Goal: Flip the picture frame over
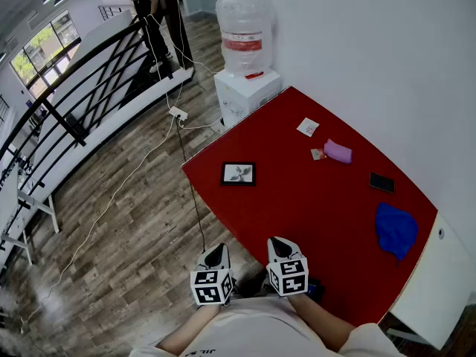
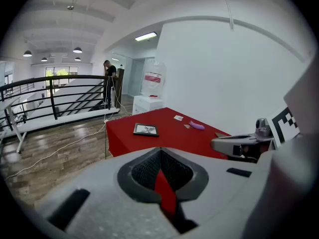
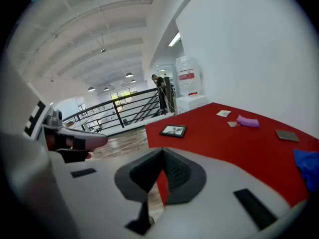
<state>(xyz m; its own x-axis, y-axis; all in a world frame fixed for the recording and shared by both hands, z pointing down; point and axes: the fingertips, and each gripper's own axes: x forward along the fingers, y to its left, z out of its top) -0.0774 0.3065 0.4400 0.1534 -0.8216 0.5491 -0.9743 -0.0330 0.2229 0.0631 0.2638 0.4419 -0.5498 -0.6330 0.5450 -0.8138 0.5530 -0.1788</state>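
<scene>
Left gripper [image 1: 216, 256] and right gripper [image 1: 279, 245] sit lower centre, jaws together and empty, with the picture frame [image 1: 238, 173] lying face-up mid-frame near the red table [image 1: 312, 214] edge, where a clumsy lift could knock it off.

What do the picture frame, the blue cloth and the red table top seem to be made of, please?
Picture frame: dark matte border, wood or plastic; too small to tell. Blue cloth: soft fabric, crumpled into folds. Table: smooth, evenly red top with slight sheen, perhaps laminate or a fitted cover.
</scene>
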